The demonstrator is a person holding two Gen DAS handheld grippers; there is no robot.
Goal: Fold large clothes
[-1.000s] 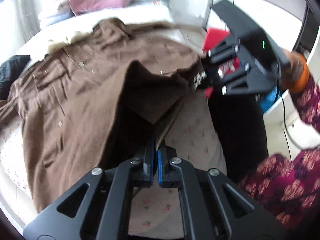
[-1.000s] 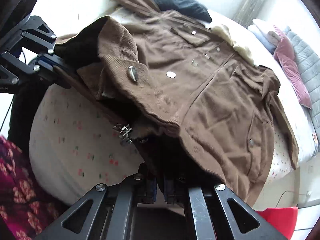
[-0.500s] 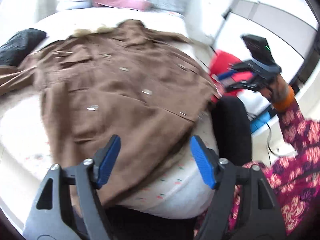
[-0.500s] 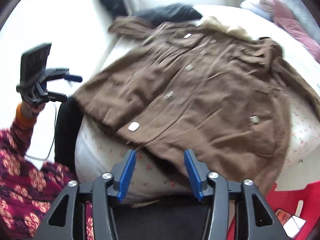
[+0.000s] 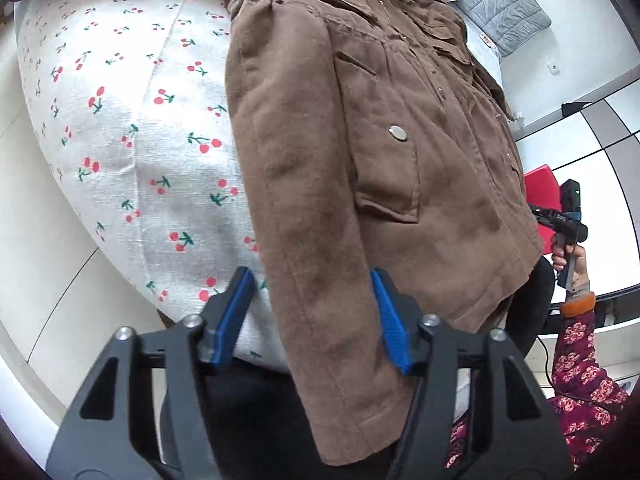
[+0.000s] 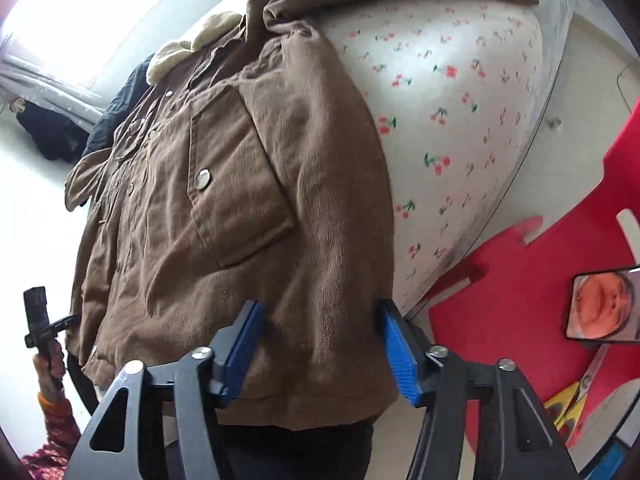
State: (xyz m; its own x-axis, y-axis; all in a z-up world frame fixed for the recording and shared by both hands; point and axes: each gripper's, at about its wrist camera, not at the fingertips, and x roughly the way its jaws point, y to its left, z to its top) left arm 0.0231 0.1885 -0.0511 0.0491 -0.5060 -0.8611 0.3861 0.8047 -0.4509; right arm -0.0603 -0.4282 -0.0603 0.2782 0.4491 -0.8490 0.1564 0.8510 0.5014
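A brown jacket with a cream fleece collar lies front up on the cherry-print bed sheet. My left gripper straddles one sleeve near its cuff. Its jaws are closing, and the left pad still stands off the cloth. My right gripper straddles the other sleeve near the cuff. Its jaws are closing with the sleeve between them, not squeezed. Each gripper also shows small at the far hem in the other's view: the right gripper, the left gripper.
A red foam mat lies on the floor beside the bed, with a phone and yellow scissors on it. A dark garment lies past the collar. A grey quilted cushion sits at the bed's head. The person's floral sleeve is nearby.
Both grippers let go of the jacket's hem, opened wide and swung outward, each rolling, to a sleeve. Their jaws have since narrowed around the sleeves.
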